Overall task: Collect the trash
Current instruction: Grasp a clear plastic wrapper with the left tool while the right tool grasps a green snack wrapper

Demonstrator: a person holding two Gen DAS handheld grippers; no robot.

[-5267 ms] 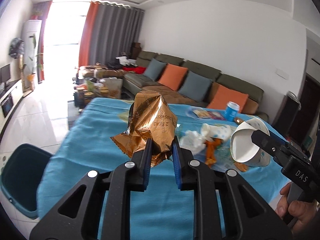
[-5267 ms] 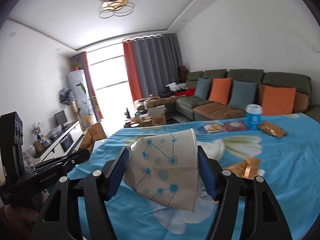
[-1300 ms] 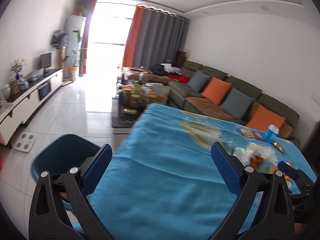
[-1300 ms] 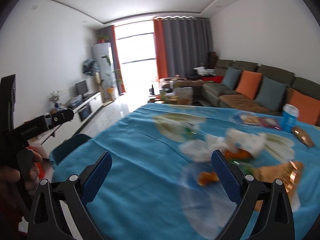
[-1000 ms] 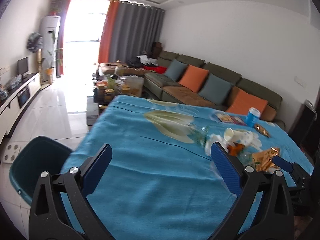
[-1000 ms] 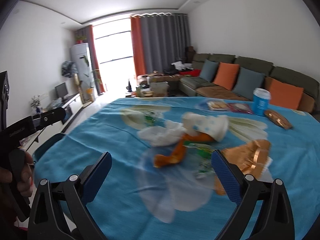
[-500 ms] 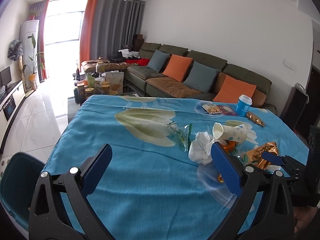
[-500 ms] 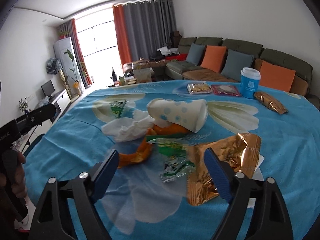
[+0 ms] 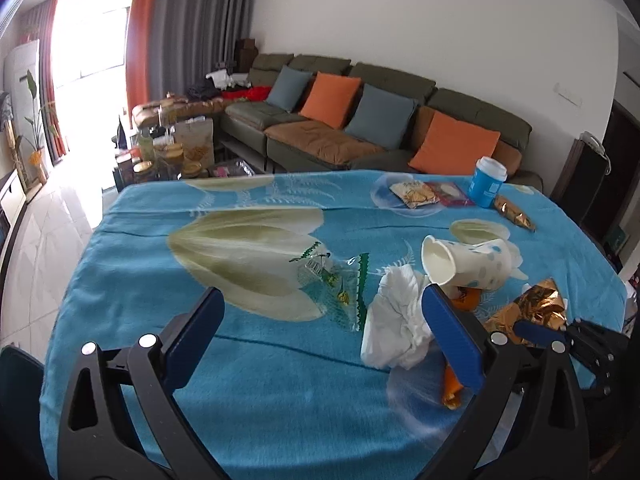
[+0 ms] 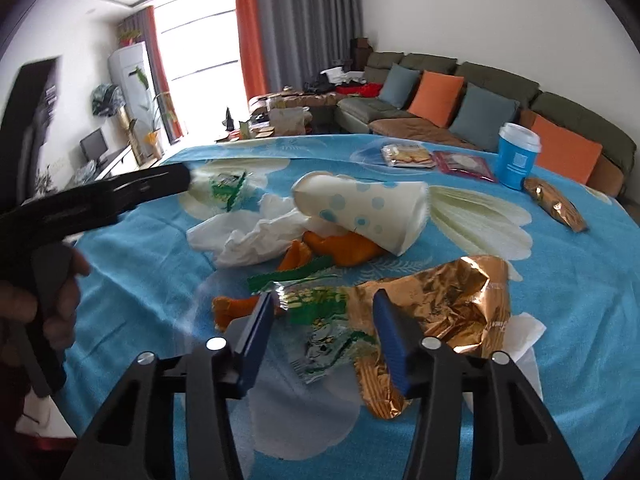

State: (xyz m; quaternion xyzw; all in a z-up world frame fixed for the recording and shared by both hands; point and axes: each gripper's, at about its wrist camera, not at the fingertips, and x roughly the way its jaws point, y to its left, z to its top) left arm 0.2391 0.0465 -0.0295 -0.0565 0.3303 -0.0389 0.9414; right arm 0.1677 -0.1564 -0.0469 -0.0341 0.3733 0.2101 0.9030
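- right gripper [image 10: 324, 308] is closing in around the green snack wrapper [image 10: 324, 328], jaws half shut, not pinching yet
- left gripper [image 9: 320, 312] is hanging wide open, tissue wad [image 9: 394, 320] at its 3 o'clock

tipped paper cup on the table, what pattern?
The tipped-over white paper cup carries light-blue dots; clearest in the right wrist view.

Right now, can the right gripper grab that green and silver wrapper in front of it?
Probably yes. The right gripper has just been closing, and the green and silver wrapper already lies between its blue pads, which do not press it yet. Only the gold foil bag crowds one side.
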